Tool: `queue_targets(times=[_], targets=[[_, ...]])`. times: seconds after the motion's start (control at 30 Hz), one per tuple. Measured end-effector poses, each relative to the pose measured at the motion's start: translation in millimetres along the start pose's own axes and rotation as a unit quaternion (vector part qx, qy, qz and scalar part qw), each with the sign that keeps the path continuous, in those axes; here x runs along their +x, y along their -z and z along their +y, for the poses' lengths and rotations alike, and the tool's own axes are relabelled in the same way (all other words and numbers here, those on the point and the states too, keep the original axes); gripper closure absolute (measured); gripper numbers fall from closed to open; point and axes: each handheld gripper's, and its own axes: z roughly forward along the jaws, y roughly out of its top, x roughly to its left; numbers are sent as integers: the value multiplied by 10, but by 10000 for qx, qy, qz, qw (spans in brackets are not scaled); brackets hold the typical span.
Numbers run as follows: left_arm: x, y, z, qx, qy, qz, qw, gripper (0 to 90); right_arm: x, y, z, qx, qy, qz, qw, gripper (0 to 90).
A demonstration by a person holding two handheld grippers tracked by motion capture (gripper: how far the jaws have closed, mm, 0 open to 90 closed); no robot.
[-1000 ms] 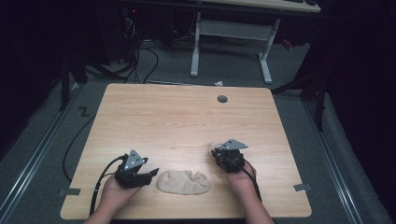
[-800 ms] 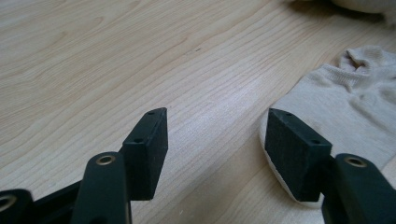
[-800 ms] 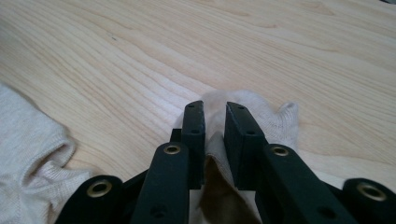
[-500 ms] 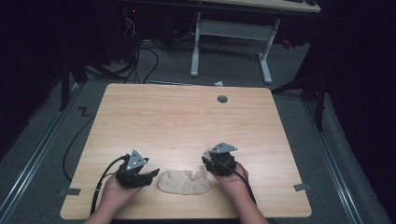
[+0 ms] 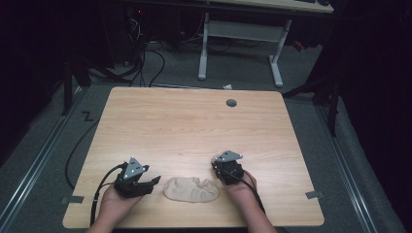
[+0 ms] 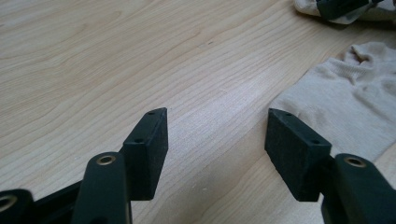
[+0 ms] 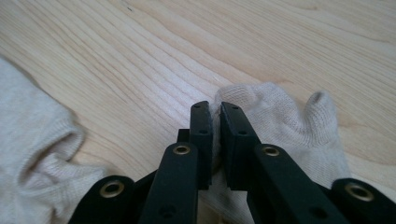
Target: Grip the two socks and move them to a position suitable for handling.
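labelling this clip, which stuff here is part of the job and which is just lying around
In the job:
- beige sock, near the table's front edge
- right tool, jaws shut on a fold of the sock
- left tool, jaws open on bare wood beside the sock

Just lying about:
- round grommet at the far side of the table
- second desk's white legs behind

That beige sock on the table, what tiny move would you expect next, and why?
Probably the left gripper slides sideways onto the sock and closes. Its jaws stand open over bare wood with the sock's edge just beside one jaw, while the right gripper is already shut on a fold of the fabric at the other end.
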Motion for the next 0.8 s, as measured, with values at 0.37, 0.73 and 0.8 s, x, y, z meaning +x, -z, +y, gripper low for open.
queue_targets(times=[0.37, 0.73, 0.8], targets=[[1, 10, -27, -11, 130, -15, 9999, 400, -123, 358, -33, -672, -345, 35, 9971, 839], [37, 29, -49, -41, 269, -32, 9996, 400, -472, 646, -143, -1012, -874, -306, 9905, 838], [23, 41, -61, -37, 253, -24, 9997, 400, -544, 694, -198, -1034, -952, -389, 9893, 835]])
